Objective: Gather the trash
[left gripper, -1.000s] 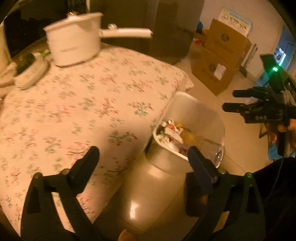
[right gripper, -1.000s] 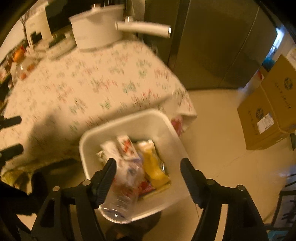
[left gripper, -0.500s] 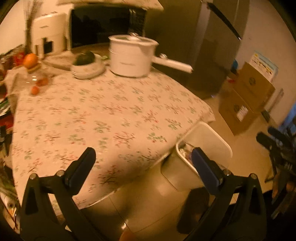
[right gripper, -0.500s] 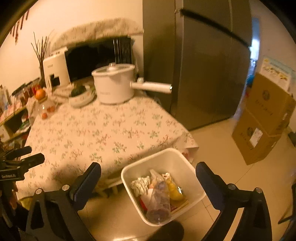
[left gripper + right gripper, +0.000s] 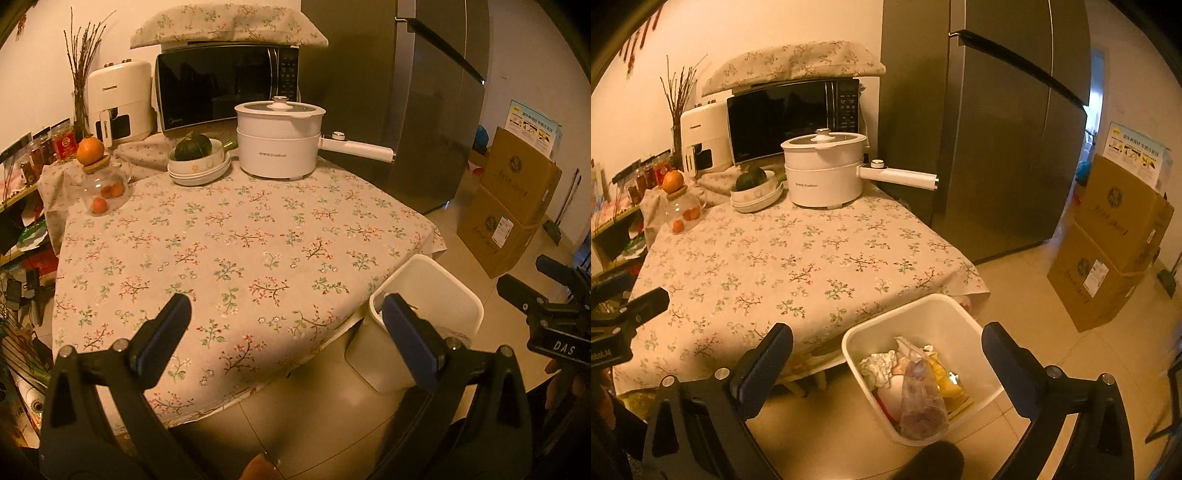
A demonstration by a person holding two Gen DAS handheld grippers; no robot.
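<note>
A white trash bin point(image 5: 934, 306) stands on the floor at the table's near corner. In it lie a clear plastic bottle point(image 5: 919, 398), crumpled wrappers point(image 5: 882, 369) and a yellow packet point(image 5: 945, 380). My right gripper point(image 5: 886, 350) hovers above the bin, open wide, with nothing between its fingers. My left gripper point(image 5: 286, 321) is open and empty over the table's front edge, with the bin point(image 5: 443, 295) to its right. Each gripper shows in the other's view: the right gripper point(image 5: 524, 275) at the right edge, the left gripper point(image 5: 635, 291) at the left edge.
The table wears a floral cloth point(image 5: 240, 240). At its far end stand a white long-handled pot point(image 5: 279, 138), a bowl with a green squash point(image 5: 197, 162) and a glass jar of oranges point(image 5: 105, 188). Behind are a microwave point(image 5: 225, 85) and fridge point(image 5: 997, 147); cardboard boxes point(image 5: 1108, 243) stand right.
Both grippers have pulled back and up from the bin. The bottle that hung over the bin's rim between the right fingers now lies inside. The right jaws have widened.
</note>
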